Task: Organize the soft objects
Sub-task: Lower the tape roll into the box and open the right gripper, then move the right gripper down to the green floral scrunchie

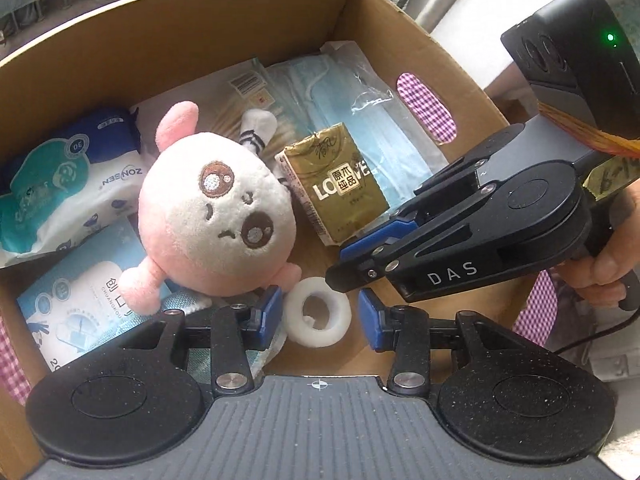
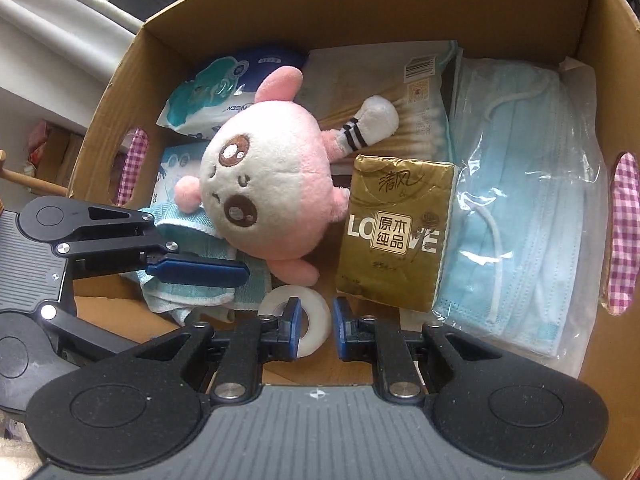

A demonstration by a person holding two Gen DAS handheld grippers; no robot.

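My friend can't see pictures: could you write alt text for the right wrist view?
A pink and white plush toy lies in a cardboard box beside a gold tissue pack, bagged blue face masks and wet wipes. The right gripper hovers, empty, above a white tape roll.

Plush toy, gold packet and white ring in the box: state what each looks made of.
Plush toy: soft fuzzy fabric, pink and cream, with stitched eyes; it looks stuffed.
Gold packet: thin glossy film wrap, creased and shiny, probably around paper tissues.
White ring: matte white, wound round an open core; likely a roll of tape, though the material is unclear.
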